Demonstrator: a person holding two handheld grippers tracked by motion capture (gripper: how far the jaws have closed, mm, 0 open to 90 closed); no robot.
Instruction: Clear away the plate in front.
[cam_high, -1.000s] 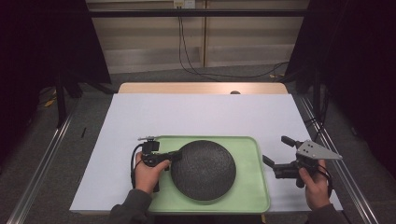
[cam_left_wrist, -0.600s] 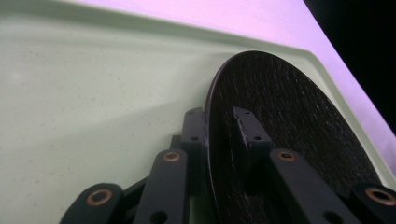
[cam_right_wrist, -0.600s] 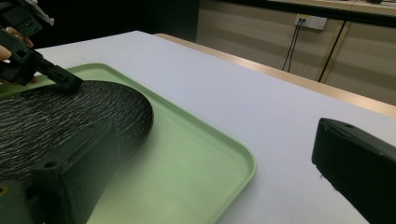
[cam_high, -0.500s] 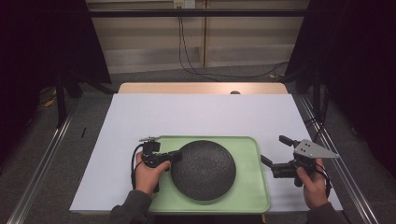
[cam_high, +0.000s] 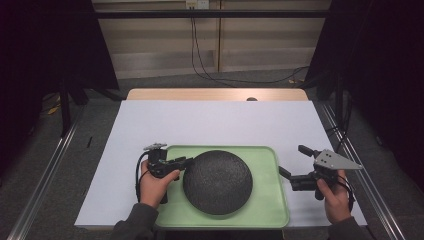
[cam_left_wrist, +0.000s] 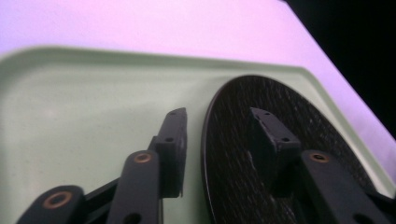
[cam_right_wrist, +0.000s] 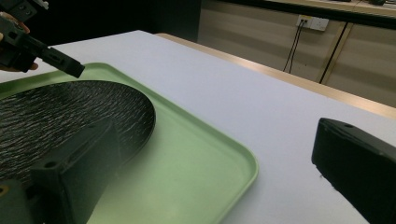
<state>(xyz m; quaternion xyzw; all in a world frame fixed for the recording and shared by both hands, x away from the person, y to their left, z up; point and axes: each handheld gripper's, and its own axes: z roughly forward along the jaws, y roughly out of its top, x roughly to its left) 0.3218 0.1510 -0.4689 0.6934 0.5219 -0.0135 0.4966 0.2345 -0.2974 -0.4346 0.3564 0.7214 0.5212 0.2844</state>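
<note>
Looks like a lab or test rig setup, not anyone's home. The desk (cam_high: 215, 125) is covered in a plain white sheet, black curtains (cam_high: 45, 50) hang on both sides, metal rails (cam_high: 45, 175) run along the floor, and cables (cam_high: 200, 45) drop from a wall socket (cam_high: 196, 4) behind.

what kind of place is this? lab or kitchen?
Likely a lab recording station, not a kitchen: a white-covered table in a dark frame, cables hanging from a wall socket, and hand-held grippers working over a green tray with a black plate.
</note>
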